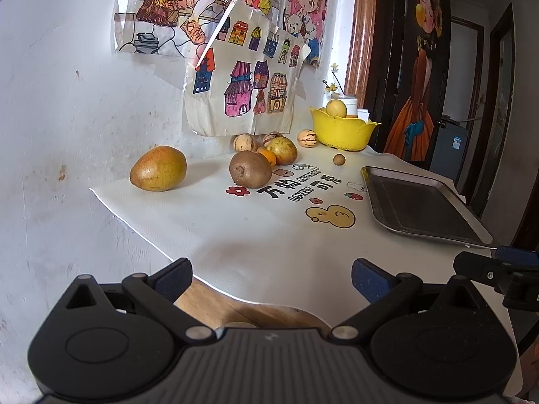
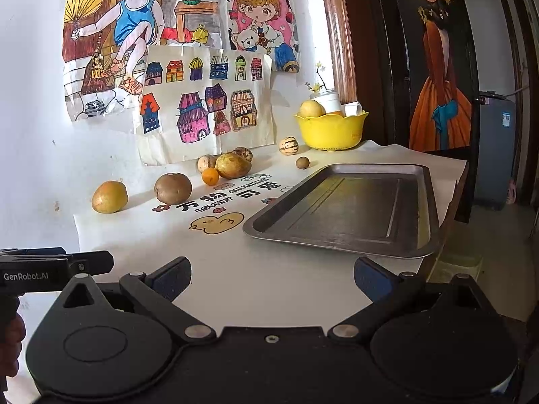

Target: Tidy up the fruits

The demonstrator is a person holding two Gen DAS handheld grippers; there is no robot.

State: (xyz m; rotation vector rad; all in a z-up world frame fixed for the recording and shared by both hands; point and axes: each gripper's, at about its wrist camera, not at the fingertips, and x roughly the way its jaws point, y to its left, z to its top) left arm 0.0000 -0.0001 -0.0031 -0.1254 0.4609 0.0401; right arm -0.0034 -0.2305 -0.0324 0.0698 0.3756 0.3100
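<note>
Nothing has been picked up yet, so this looks like the opening step: both grippers hang back over the near edge of the table with their jaws spread wide and nothing between them. The metal tray (image 2: 343, 208) lies bare and serves as the landmark here; the left gripper (image 1: 271, 277) sits to the near left of it, the right gripper (image 2: 271, 277) just in front of its near rim. The loose fruit lies left of the tray and further back, along the wall: a mango (image 1: 158, 167) furthest from the tray, a kiwi (image 1: 250, 169) nearer, then a tight cluster of a small orange (image 2: 210, 176), a yellow-green fruit (image 2: 233, 165) and striped melons behind them. One small brown fruit (image 2: 302, 162) lies just beyond the tray's far left corner, and a yellow bowl (image 2: 331, 131) with fruit in it stands behind the tray. The next move probably calls for reaching forward to one loose fruit, the kiwi or mango being clear of neighbours, and closing gently round its middle
</note>
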